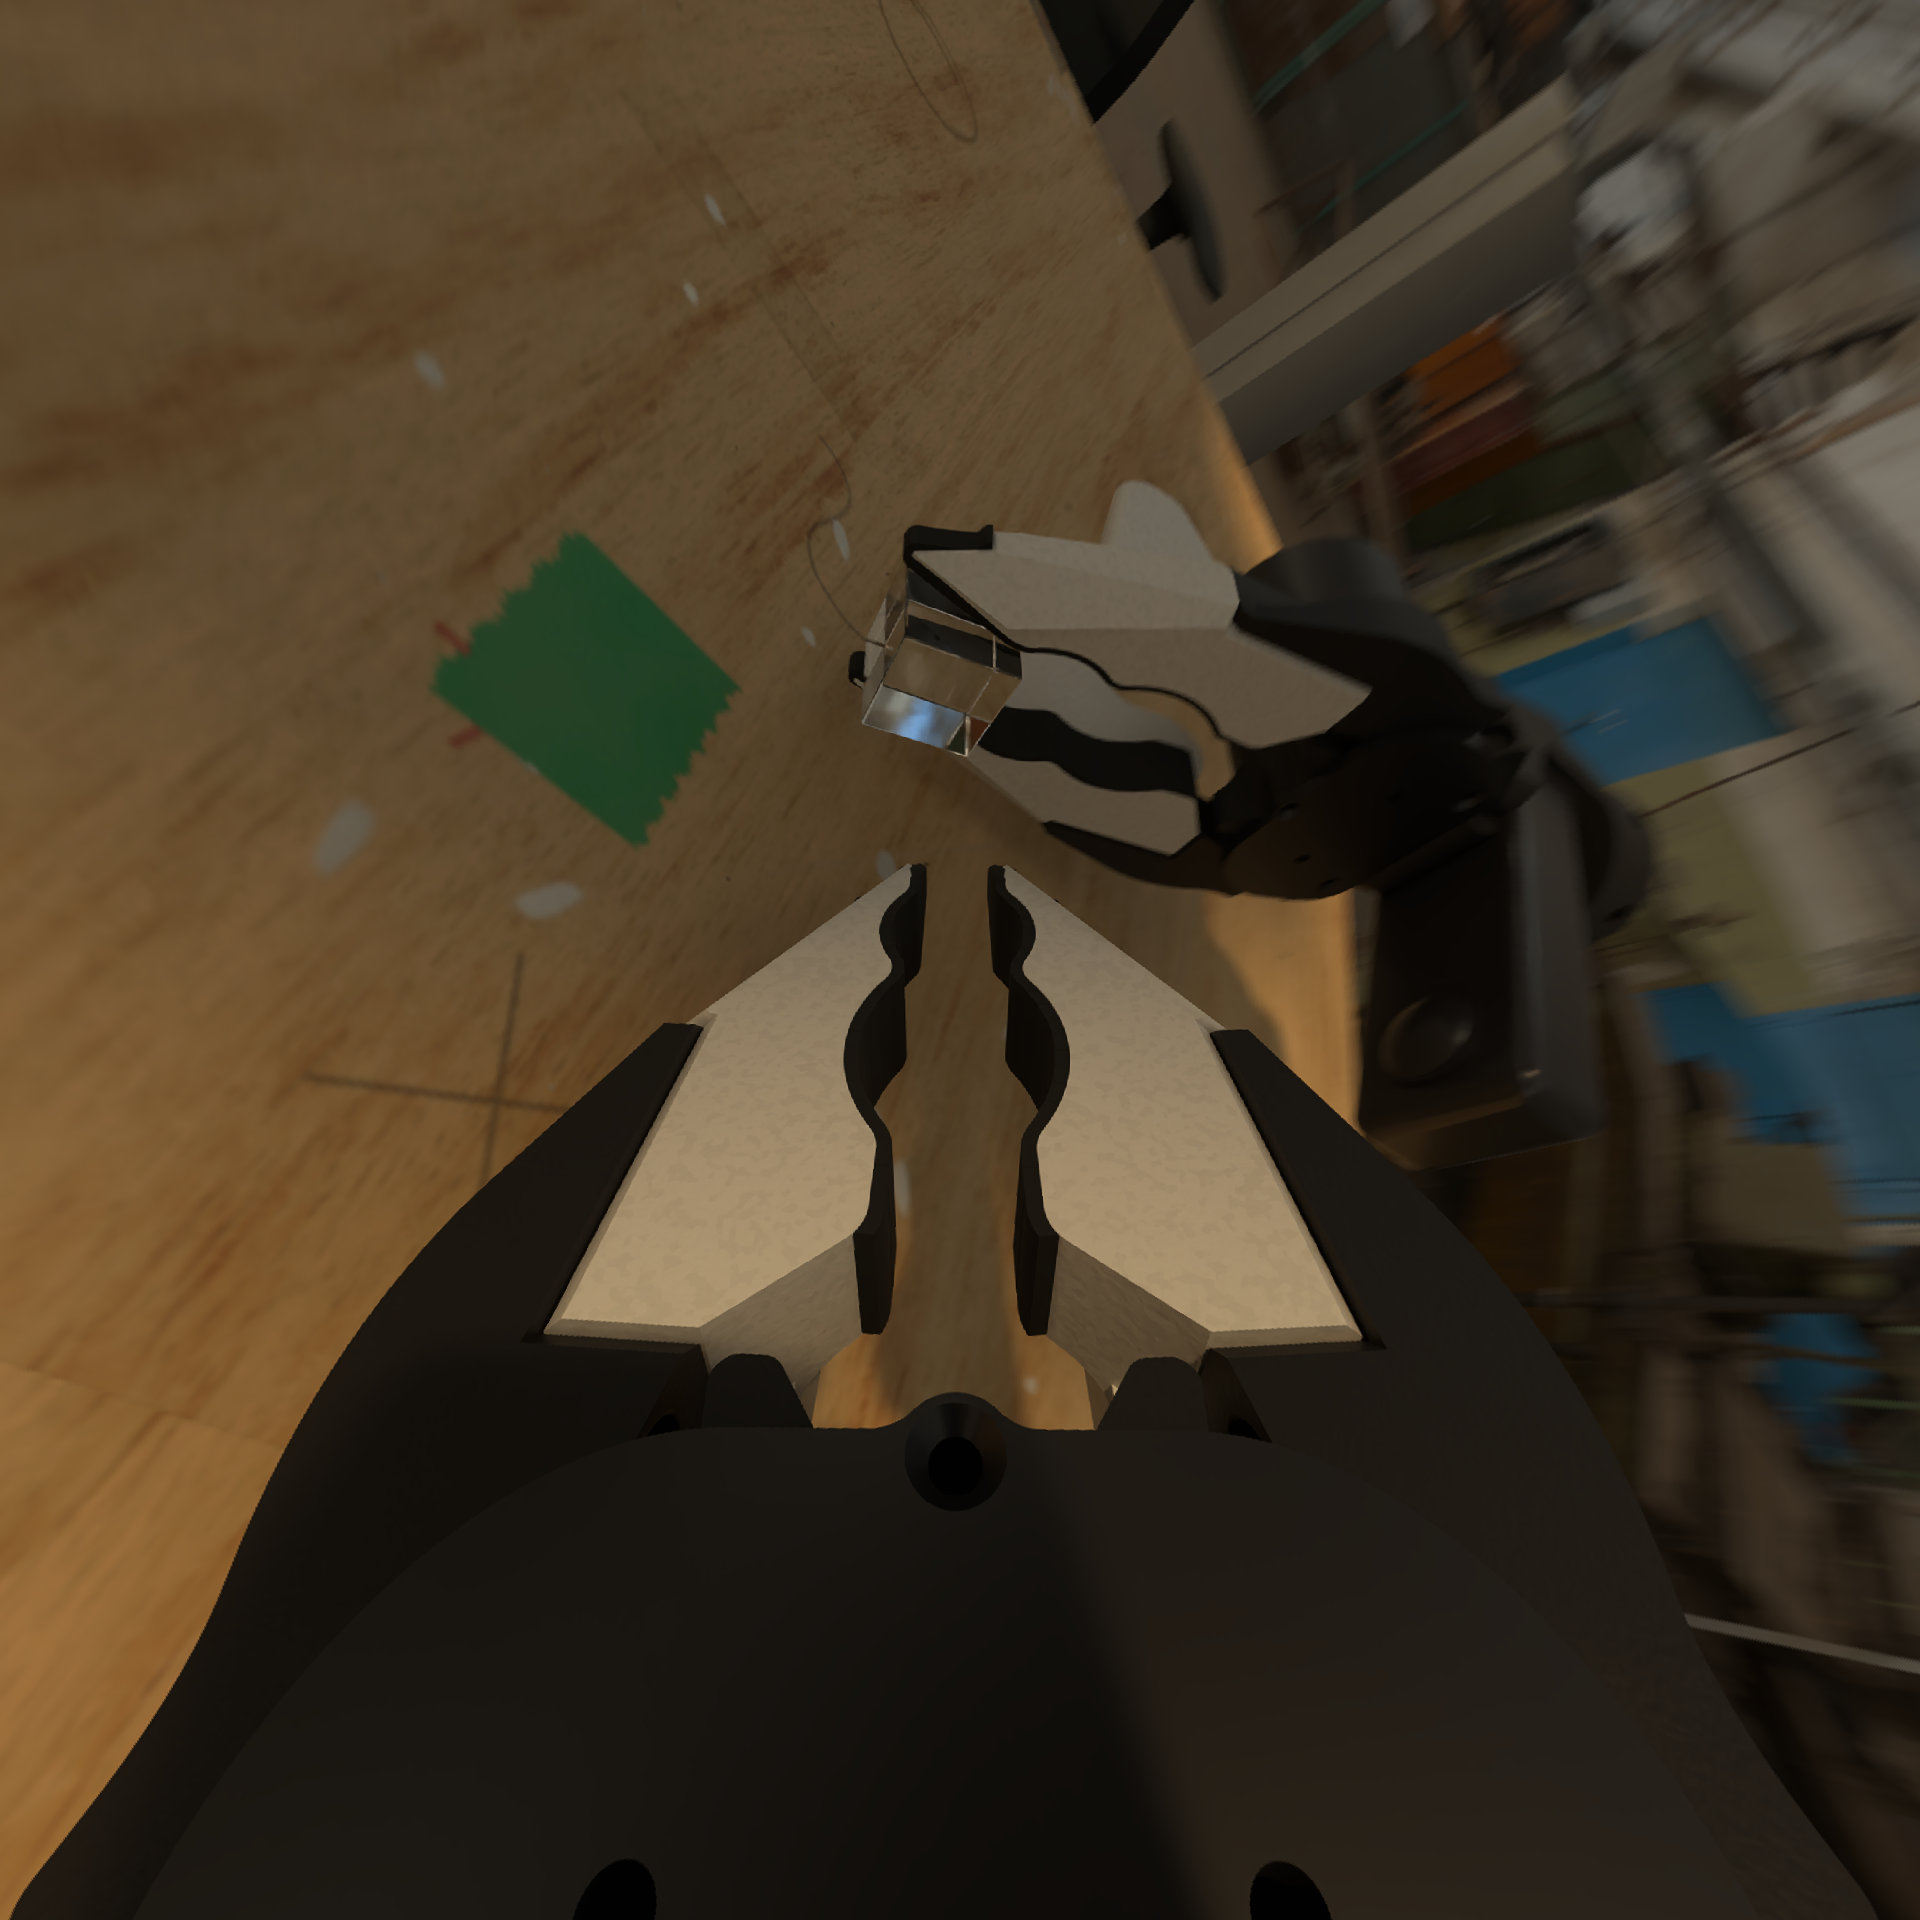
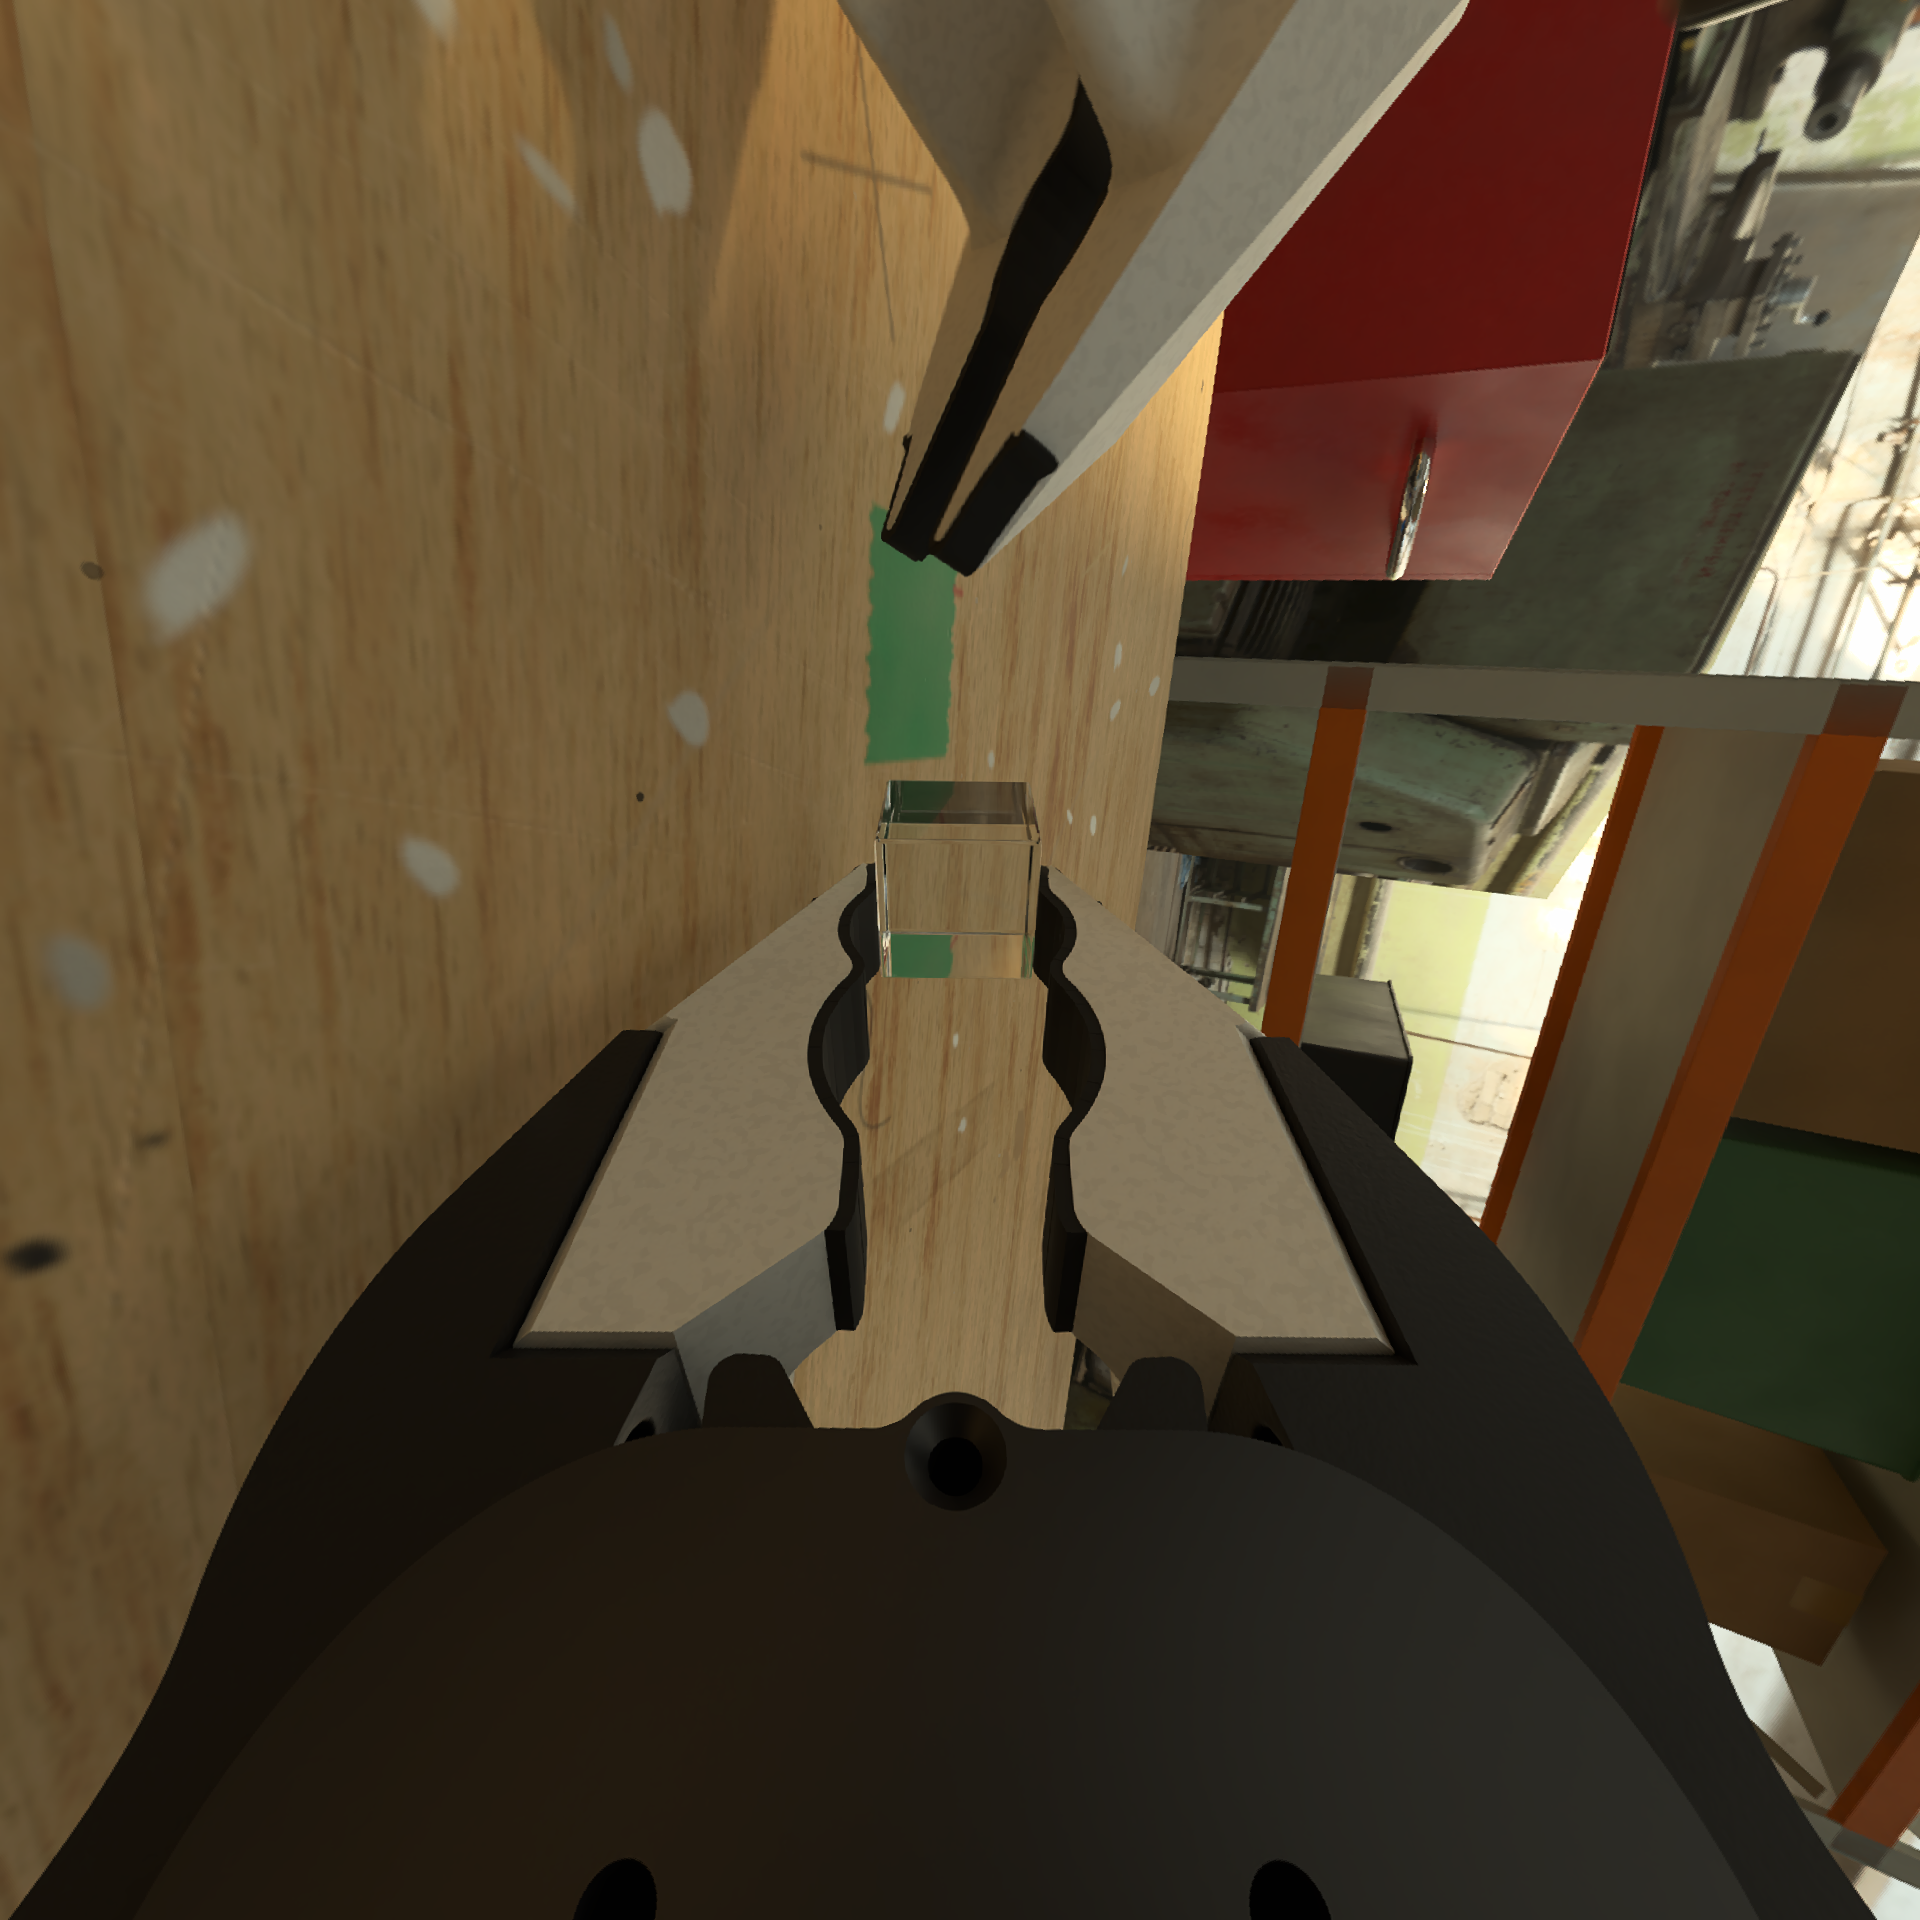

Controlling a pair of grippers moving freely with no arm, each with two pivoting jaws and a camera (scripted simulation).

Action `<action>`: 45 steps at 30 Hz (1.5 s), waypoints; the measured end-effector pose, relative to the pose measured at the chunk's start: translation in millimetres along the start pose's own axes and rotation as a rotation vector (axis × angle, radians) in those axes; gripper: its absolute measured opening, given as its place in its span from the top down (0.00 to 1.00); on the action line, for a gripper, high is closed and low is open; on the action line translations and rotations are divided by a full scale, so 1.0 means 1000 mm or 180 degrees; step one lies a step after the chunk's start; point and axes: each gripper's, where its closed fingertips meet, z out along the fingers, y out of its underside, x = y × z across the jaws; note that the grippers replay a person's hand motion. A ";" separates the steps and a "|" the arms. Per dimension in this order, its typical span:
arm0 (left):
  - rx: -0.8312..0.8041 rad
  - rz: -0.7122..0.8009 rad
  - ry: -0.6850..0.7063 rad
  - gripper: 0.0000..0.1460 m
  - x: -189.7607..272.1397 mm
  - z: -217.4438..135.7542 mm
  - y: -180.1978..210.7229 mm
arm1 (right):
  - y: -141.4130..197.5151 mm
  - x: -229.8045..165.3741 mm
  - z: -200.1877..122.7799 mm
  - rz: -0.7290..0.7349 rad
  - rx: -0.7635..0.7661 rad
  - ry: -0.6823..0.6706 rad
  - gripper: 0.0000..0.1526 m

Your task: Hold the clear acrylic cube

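The wooden desk point(image 1: 312, 312) is filling the background of both views, with a green patch point(image 1: 587, 686) lying flat on it. The right gripper point(image 2: 958, 914) is pinching the clear cube point(image 2: 958, 883) at the tips of its jaws, one pad on each side face, and in the left wrist view the cube point(image 1: 940, 681) is showing lifted clear of the desk. The left gripper point(image 1: 954, 883) is hanging near with its jaws narrowly parted and nothing between them. The holding step is judged to be under way; what it is calling for next is steady pressure, since the cube is sitting only at the tips and may be slippery.
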 end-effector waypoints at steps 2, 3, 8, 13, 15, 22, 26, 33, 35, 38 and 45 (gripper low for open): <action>-0.0050 0.0500 -0.0333 0.92 -0.002 -0.001 -0.001 | 0.000 0.000 0.000 0.0015 -0.0006 -0.0014 0.81; -0.0092 0.0771 -0.0522 0.92 -0.003 -0.001 -0.001 | 0.000 0.000 0.000 0.0021 -0.0010 -0.0018 0.81; -0.0285 0.1808 -0.1278 0.90 -0.010 -0.005 -0.003 | 0.000 0.001 0.001 0.0053 -0.0026 -0.0051 0.81; -0.0540 0.2661 -0.1776 0.90 -0.012 -0.001 -0.003 | -0.002 0.001 0.001 0.0092 -0.0017 -0.0087 0.81; -0.0612 0.2763 -0.1829 0.92 -0.012 -0.001 -0.003 | -0.002 0.001 0.001 0.0088 -0.0010 -0.0081 0.81; -0.0386 0.1098 -0.0790 0.92 -0.005 0.000 -0.002 | -0.002 0.001 0.001 0.0128 0.0046 -0.0060 0.81; -0.0361 0.0482 -0.0431 0.92 -0.002 0.003 0.000 | -0.002 0.001 0.001 0.0112 0.0023 -0.0036 0.81; -0.0515 0.0433 -0.0531 0.92 -0.006 0.006 0.002 | -0.002 0.001 0.002 0.0041 0.0002 0.0006 0.81; -0.0578 0.0567 -0.0650 0.92 -0.006 0.006 0.000 | -0.002 0.001 0.002 0.0104 0.0016 -0.0029 0.81; -0.0600 0.0591 -0.0648 0.92 -0.007 0.007 0.000 | -0.002 0.001 0.002 0.0067 0.0018 -0.0002 0.81; -0.0801 0.0988 -0.0869 0.92 -0.006 0.006 0.000 | -0.010 -0.002 -0.001 -0.0012 0.0188 0.0055 0.81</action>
